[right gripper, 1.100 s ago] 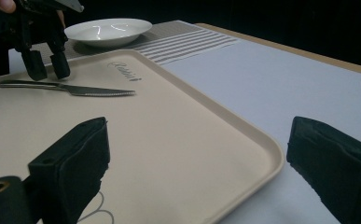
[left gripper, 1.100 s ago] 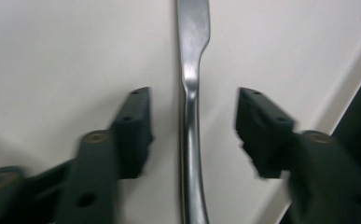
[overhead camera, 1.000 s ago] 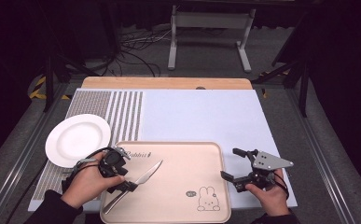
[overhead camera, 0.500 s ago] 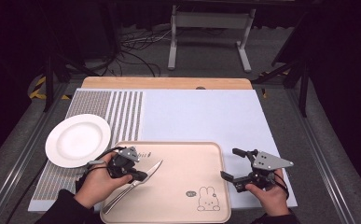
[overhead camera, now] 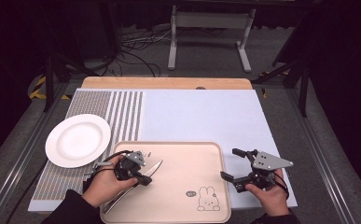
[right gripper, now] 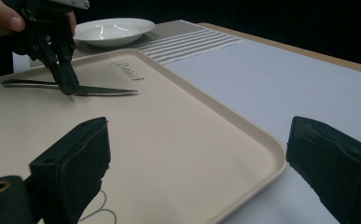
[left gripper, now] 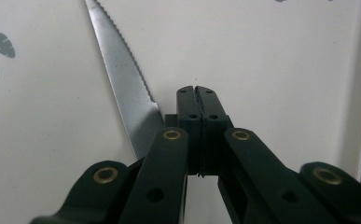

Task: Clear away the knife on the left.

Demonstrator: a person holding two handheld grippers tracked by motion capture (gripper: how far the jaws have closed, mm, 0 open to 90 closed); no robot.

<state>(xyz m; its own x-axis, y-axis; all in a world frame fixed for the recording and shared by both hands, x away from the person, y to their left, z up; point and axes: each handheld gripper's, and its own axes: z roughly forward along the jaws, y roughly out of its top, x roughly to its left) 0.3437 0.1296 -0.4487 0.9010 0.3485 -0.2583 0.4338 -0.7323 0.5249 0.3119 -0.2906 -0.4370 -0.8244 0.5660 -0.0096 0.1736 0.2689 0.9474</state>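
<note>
High view: knife [overhead camera: 138, 178] lies flat on beige tray [overhead camera: 215, 154], left part; left gripper [overhead camera: 143, 178] over it, jaws just closing. Right gripper [overhead camera: 229, 164] spread wide, empty, at tray's right rim.

Left gripper view: jaws pressed together beside serrated blade, nothing visible between.

Right gripper view: closed tips at blade-handle junction. Steel likely stiff, thin, slippery; take at handle.

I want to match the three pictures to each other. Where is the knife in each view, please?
High view: the knife lies at the left part of the beige tray, under the left gripper.
Left gripper view: its serrated blade runs up and left from the shut jaws.
Right gripper view: it lies at upper left, flat on the tray.
Shared landmark: the tray.
</note>
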